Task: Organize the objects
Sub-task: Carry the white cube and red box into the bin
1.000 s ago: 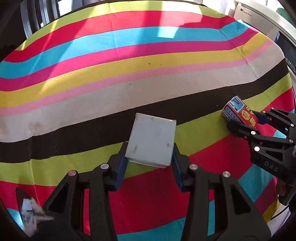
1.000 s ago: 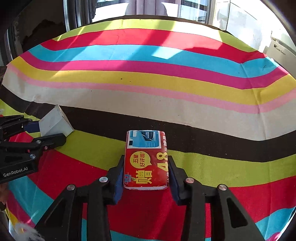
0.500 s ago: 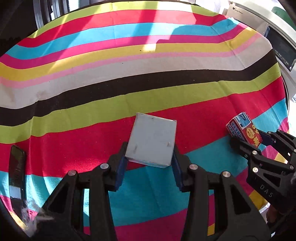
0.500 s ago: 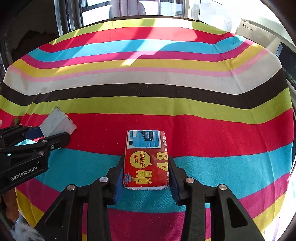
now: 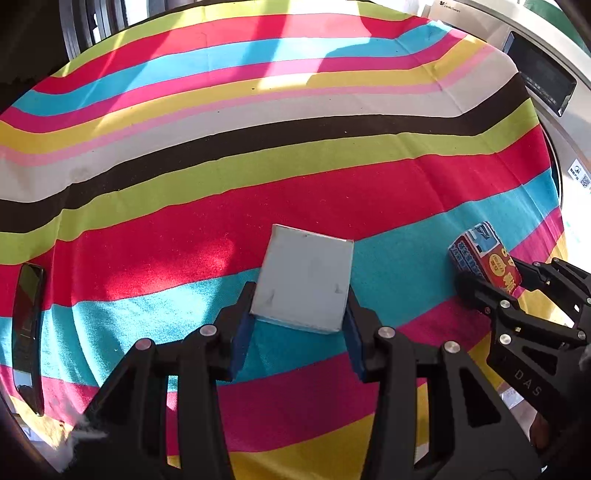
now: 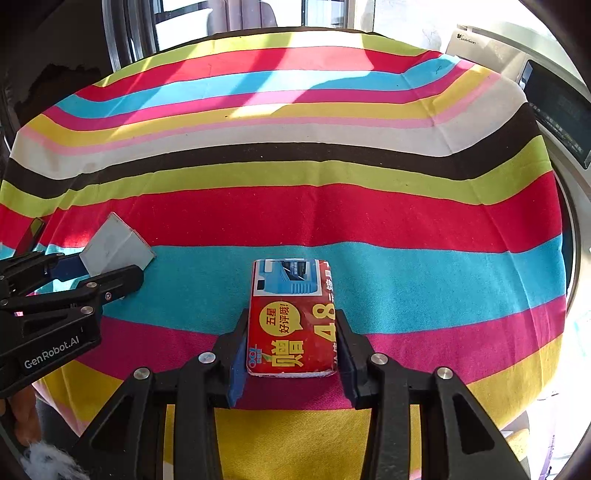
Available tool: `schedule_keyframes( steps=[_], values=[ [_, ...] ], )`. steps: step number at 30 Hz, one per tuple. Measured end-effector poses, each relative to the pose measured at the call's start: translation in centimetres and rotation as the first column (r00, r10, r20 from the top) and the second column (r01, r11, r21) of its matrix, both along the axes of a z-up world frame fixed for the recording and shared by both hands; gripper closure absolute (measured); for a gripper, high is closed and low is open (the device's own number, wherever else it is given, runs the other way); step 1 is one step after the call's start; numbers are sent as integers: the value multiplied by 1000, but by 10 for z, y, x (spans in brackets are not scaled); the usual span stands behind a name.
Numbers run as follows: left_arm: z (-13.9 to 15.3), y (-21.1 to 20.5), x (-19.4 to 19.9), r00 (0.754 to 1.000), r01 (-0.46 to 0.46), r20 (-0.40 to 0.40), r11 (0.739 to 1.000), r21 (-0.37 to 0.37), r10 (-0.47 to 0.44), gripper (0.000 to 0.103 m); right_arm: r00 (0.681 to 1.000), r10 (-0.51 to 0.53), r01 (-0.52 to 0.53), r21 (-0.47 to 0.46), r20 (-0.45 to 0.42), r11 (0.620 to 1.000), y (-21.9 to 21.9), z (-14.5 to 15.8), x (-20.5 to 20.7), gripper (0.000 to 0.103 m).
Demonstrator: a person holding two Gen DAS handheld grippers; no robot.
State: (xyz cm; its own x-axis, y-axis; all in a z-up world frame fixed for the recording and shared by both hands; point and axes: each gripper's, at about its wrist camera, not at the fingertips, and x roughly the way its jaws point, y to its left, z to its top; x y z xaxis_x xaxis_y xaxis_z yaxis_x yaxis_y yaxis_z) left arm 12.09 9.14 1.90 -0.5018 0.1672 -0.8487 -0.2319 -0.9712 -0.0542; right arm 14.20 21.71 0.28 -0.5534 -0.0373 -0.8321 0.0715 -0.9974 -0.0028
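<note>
Left wrist view: the left tool (image 5: 299,325) clamps a grey box (image 5: 304,282) at frame centre; right wrist view: the right tool (image 6: 291,354) clamps a red packet (image 6: 291,317) at lower centre.

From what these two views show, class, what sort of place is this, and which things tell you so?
Probably a home laundry or balcony corner: a front-loading washing machine stands beside a table under a striped cloth, with sunlit windows behind.

The right claw (image 6: 291,354) grips a red and blue packet (image 6: 291,317) above the striped cloth (image 6: 369,214), while at the left the left claw (image 6: 96,273) holds a grey box (image 6: 114,249).
</note>
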Motion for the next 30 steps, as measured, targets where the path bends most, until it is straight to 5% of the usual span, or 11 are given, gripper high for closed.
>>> schedule_keyframes(
  steps=[17, 30],
  values=[
    [8, 58, 30, 987, 147, 52, 985, 87, -152, 55, 993, -113, 112, 41, 43, 993, 52, 6, 51, 61],
    [19, 150, 92, 913, 388, 76, 911, 142, -401, 55, 937, -330, 323, 77, 111, 943, 131, 3, 134, 61]
  ],
)
